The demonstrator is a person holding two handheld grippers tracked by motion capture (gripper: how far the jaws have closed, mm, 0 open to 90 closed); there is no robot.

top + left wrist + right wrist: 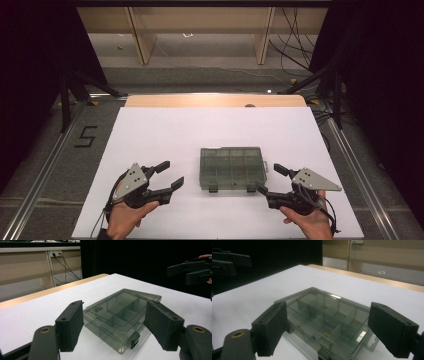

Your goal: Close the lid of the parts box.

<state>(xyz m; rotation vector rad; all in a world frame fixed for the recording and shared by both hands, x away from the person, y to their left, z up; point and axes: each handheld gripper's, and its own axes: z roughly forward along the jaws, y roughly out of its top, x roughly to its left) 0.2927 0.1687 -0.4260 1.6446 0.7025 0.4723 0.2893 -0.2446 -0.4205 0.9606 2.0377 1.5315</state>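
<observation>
Smoky clear compartment box [231, 168] lay lid-closed on the white bench [150, 135], left claw [169, 175] spread wide beside its left end, right claw [269, 179] also apart near its right corner, neither touching it

Left tongs [168, 174]: resting in left hand [126, 216], jaws gaping, pointing right. Right tongs [268, 179]: sitting in right hand [309, 221], jaws gaping, pointing left.
</observation>
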